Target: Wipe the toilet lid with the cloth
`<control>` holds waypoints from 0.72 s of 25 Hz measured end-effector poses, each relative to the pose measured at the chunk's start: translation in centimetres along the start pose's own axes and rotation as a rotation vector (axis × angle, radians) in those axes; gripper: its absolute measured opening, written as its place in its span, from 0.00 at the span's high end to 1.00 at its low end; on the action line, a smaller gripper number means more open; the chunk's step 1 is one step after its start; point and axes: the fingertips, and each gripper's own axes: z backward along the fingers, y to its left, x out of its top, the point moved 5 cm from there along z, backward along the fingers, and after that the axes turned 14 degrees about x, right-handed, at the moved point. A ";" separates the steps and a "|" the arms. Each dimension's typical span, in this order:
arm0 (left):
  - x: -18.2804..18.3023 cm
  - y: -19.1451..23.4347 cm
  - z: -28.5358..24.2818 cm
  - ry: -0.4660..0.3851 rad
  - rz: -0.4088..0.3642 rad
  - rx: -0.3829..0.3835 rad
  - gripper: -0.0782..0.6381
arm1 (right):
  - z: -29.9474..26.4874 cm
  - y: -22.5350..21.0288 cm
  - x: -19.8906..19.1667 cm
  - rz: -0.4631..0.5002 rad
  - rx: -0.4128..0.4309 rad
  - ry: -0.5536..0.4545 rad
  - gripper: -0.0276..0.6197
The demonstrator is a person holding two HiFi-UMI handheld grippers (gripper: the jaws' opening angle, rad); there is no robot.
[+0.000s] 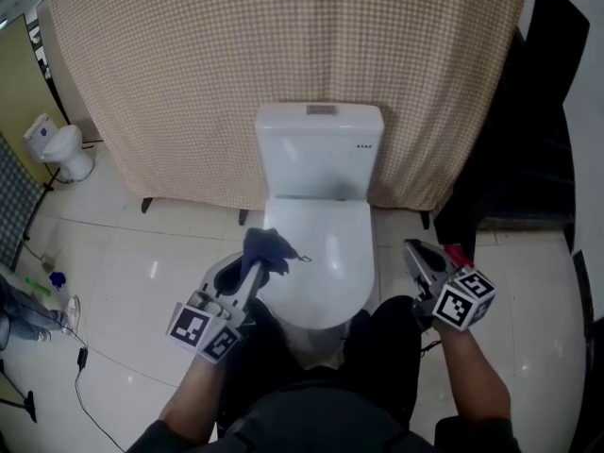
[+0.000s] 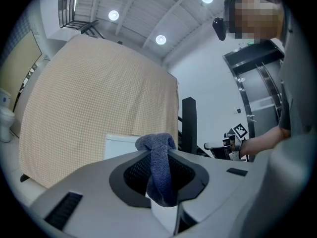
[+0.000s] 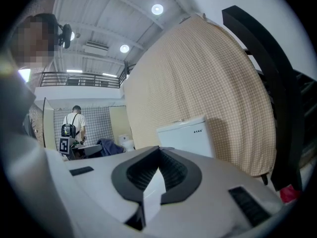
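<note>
We face the closed lid [image 1: 326, 253], our right gripper [image 1: 416, 253] to its right closed on nothing, our left gripper [image 1: 253, 270] at its left edge pinching the cloth [image 1: 267, 245], seemingly soft, light, limp, best gripped at its bunched fold.

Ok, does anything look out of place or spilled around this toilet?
Nothing stands out. The toilet lid is down with no spill showing, and the cloth sits bunched in the left gripper at the lid's left edge. The right gripper holds nothing.
</note>
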 end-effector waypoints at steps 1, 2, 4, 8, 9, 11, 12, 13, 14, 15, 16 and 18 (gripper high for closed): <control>0.3 0.0 0.0 -0.011 0.000 0.006 0.79 | 0.0 0.0 0.2 0.003 0.000 0.001 0.95; 0.6 0.0 -0.1 -0.018 -0.002 0.012 0.79 | 0.1 -0.1 0.4 0.004 -0.001 0.001 0.95; 0.8 -0.2 -0.4 -0.023 -0.005 0.020 0.79 | 0.2 -0.2 0.6 0.005 -0.005 0.000 0.95; 0.8 -0.2 -0.7 -0.026 -0.022 0.041 0.79 | 0.3 -0.4 0.9 0.011 -0.027 0.003 0.95; 0.8 -0.1 -0.8 -0.031 -0.034 0.054 0.79 | 0.2 -0.4 0.9 0.021 -0.029 0.009 0.95; 0.6 0.4 -1.2 -0.042 -0.055 0.084 0.79 | -0.1 -0.3 0.9 0.041 -0.028 0.021 0.95; 0.4 0.5 -1.4 -0.039 -0.061 0.095 0.79 | -0.2 -0.3 0.9 0.046 -0.027 0.024 0.95; 0.2 0.6 -1.6 -0.029 -0.062 0.101 0.79 | -0.3 -0.3 1.0 0.048 -0.027 0.024 0.95; 0.0 0.5 -1.9 -0.017 -0.062 0.102 0.79 | -0.4 -0.3 1.1 0.048 -0.028 0.023 0.95; -0.2 0.5 -2.3 -0.011 -0.067 0.103 0.79 | -0.5 -0.4 1.1 0.045 -0.029 0.021 0.95; -0.4 0.5 -2.6 -0.012 -0.076 0.101 0.79 | -0.6 -0.5 1.1 0.042 -0.030 0.020 0.95; -1.2 0.5 -3.3 -0.012 -0.094 0.098 0.79 | -0.9 -0.6 1.1 0.042 -0.037 0.031 0.95</control>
